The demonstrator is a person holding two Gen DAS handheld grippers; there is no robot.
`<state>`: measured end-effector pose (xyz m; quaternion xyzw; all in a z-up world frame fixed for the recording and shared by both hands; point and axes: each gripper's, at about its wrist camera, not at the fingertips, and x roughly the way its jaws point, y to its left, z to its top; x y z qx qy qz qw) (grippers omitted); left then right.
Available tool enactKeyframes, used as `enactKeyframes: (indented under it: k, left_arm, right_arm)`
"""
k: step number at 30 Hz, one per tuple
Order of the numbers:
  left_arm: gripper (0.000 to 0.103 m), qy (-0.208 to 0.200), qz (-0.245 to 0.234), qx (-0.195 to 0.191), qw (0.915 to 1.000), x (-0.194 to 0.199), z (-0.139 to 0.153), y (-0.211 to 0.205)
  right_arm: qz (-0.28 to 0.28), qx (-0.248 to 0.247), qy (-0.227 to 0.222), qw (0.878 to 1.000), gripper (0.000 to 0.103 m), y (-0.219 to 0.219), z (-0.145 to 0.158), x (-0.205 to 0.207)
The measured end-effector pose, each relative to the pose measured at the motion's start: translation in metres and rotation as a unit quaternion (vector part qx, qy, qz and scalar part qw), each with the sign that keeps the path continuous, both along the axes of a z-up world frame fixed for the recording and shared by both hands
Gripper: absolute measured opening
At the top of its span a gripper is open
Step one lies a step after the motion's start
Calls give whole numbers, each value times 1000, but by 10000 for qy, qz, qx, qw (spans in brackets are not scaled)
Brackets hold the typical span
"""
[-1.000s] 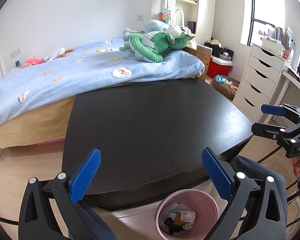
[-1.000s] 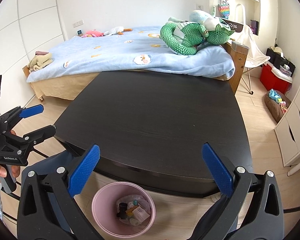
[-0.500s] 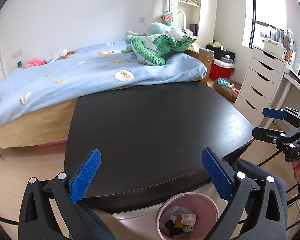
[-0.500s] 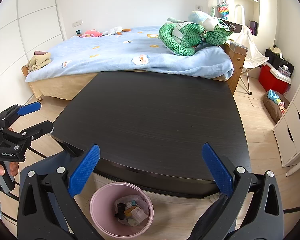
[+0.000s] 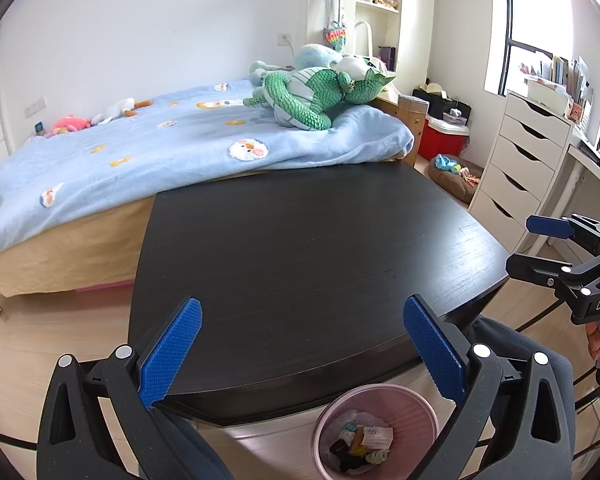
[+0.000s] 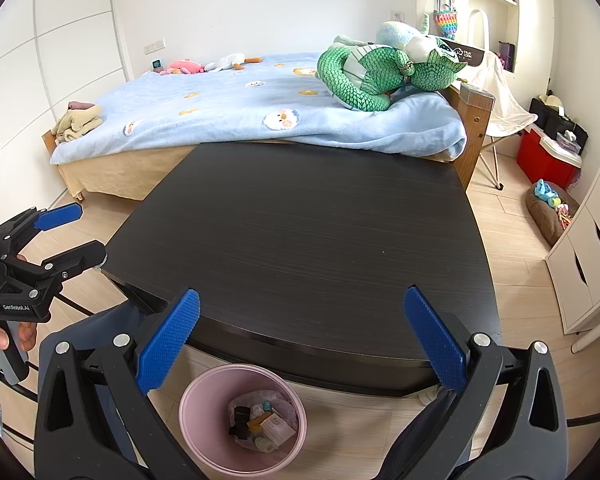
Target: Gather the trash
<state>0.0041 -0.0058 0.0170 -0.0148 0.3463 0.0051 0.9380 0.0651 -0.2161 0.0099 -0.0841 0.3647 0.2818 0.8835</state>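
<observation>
From my left-wrist camera the bed (image 5: 148,148) fills the back of the room under a light blue blanket, and a big green stuffed dragon (image 5: 320,92) lies near its right end. Next in size is the dark table (image 5: 300,248), its far edge pushed up against the bed and its black top bare. To the right stands a white drawer unit (image 5: 520,160), with a red box (image 5: 444,140) on the floor beyond it.

I hold my left gripper (image 5: 300,356) over the near edge of the table, jaws spread wide with nothing between the blue pads. My right gripper (image 6: 300,344) sits the same way over the same edge, wide apart and empty; it also shows at the right side of the left view, off the table's corner.

Below the near edge of the table, on the wooden floor, stands the pink bin (image 6: 188,424). The trash (image 6: 264,424) lies inside at the bottom: a black piece, a pale card or packet, some white crumpled bits and a small teal scrap. I cannot tell more exactly what each piece is.
</observation>
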Motion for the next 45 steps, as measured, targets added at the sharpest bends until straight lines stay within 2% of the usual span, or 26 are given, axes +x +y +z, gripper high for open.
enactKeyframes:
  k: [45]
  left_arm:
    - [97,49,-63,17,10000,5,-3,-4]
  right_arm:
    - [-2,-16,4,10000,100,-2,-1,2]
